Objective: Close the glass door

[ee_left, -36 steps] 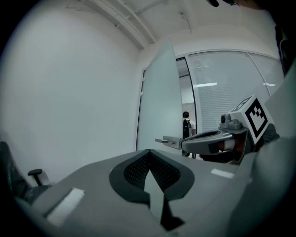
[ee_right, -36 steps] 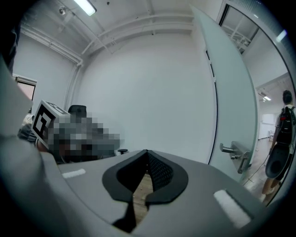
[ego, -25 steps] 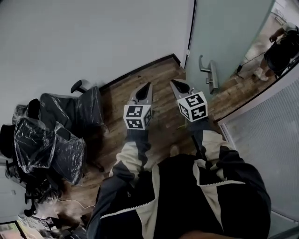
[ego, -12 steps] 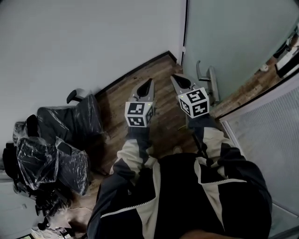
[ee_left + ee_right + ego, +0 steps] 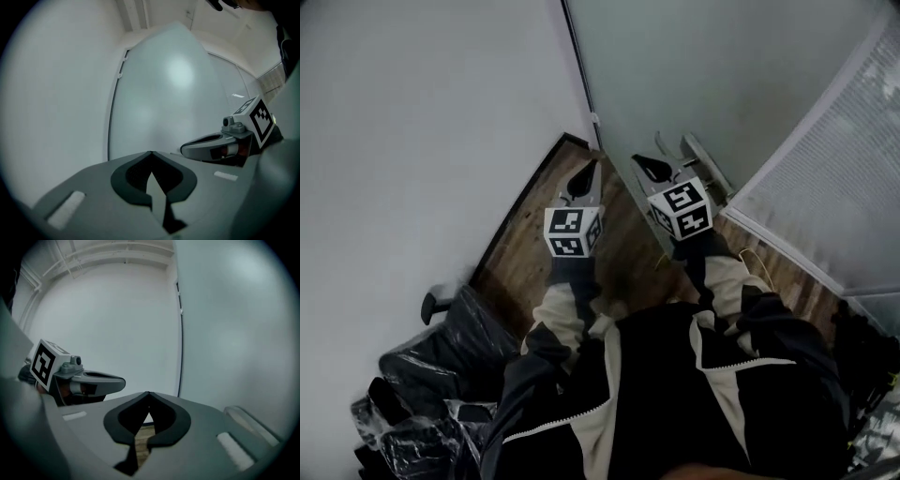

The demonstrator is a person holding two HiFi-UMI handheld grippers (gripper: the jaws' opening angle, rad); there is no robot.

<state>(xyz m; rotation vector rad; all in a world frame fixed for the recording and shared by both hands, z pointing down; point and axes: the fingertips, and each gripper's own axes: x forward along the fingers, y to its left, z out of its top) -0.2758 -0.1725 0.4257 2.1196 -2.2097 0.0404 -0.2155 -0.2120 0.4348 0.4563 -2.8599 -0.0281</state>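
Observation:
The frosted glass door point(image 5: 722, 66) fills the space ahead, its dark left edge beside the white wall. Its metal handle point(image 5: 701, 159) sticks out just right of my right gripper point(image 5: 643, 162), apart from it. That gripper is shut and holds nothing. My left gripper point(image 5: 589, 172) hangs next to it over the wooden floor, also shut and empty. In the left gripper view the jaws point(image 5: 150, 153) meet in front of the door point(image 5: 173, 93). In the right gripper view the shut jaws point(image 5: 148, 393) point at the door's edge, with the handle point(image 5: 251, 420) at lower right.
A white wall point(image 5: 422, 122) runs along the left. Office chairs wrapped in plastic point(image 5: 441, 375) stand at the lower left. A ribbed glass panel point(image 5: 834, 178) closes off the right side. Dark wooden floor point(image 5: 534, 244) lies between the wall and the door.
The door has swung over to the wall, and the corridor opening with the person is gone from view. Both grippers moved along with it, still shut. The chairs slid toward the bottom left.

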